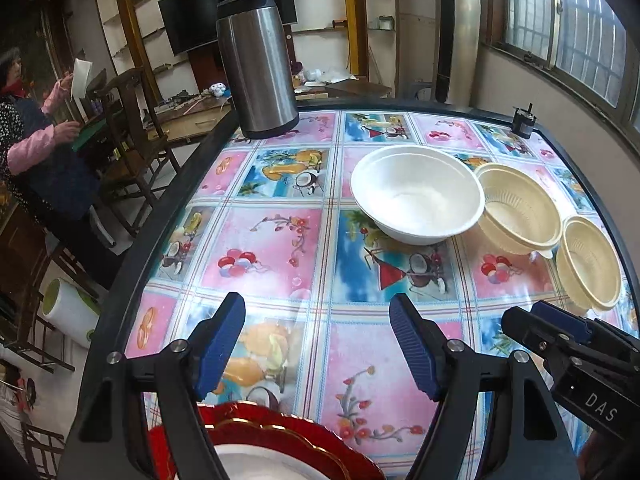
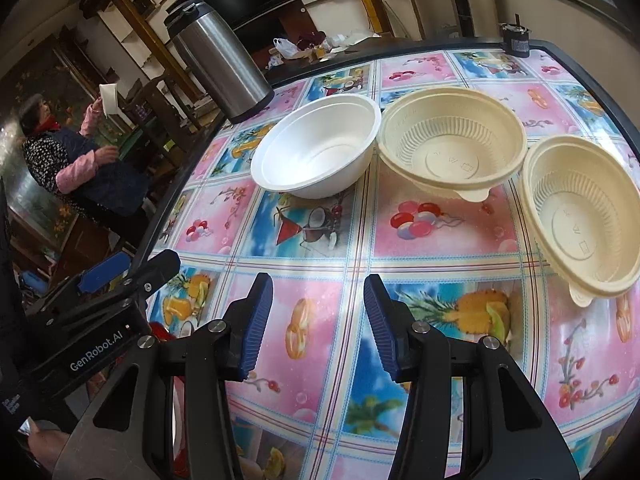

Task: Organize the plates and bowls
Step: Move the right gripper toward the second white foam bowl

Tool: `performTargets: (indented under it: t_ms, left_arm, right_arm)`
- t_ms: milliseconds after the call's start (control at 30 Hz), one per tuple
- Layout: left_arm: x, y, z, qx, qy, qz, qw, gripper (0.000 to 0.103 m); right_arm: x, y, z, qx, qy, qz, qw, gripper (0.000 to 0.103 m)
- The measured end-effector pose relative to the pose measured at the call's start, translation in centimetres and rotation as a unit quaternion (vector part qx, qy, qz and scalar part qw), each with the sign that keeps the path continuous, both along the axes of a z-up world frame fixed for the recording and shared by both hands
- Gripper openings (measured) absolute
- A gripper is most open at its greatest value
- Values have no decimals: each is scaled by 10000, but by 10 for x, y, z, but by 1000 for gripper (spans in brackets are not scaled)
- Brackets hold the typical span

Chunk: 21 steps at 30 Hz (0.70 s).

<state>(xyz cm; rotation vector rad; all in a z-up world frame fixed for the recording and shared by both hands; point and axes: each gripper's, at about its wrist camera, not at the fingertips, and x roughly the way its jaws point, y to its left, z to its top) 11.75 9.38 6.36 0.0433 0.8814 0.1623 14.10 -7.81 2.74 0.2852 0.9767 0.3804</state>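
Across the bottom of both wrist views our two grippers angle downward over the table (image 1: 120, 312), which wears a bright picture cloth. Our left gripper (image 1: 318, 346) has its blue pads spread wide with nothing between them; just below it, at the bottom edge of the frame, lies a red plate (image 1: 288, 436) with a white centre. Our right gripper (image 2: 319, 326) stands at a narrower gap, also empty, above bare cloth. In the left view it pokes in at the lower right. Above centre sit three bowls in a row: a white bowl (image 2: 316, 152), touching a cream bowl (image 2: 452, 146), then a second cream bowl (image 2: 584, 220) at the right edge. A steel flask (image 2: 220, 60) stands upper left, and a person (image 2: 72, 152) sits beyond the table edge, holding up a paper.
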Motion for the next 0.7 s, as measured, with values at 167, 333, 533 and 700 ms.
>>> performTargets:
  t_ms: [167,333,533,700]
  left_arm:
    - [19,9,-1,-72,24,56,10000,75]
    - [37,13,-6,-218,105,39,9997,75]
    - [61,20,-9,-518,234,63,9984,75]
    - [86,23,-10,-842,352,71,9958,75]
  right_arm:
    - [15,3,-1,-32,-1,-5,10000,48]
    - [27,3,-2,-11,2,-37,10000,48]
    - [44,1,-2,81,19,-159,9998,48]
    - [65,-4,-7,406,264,-367,9982,48]
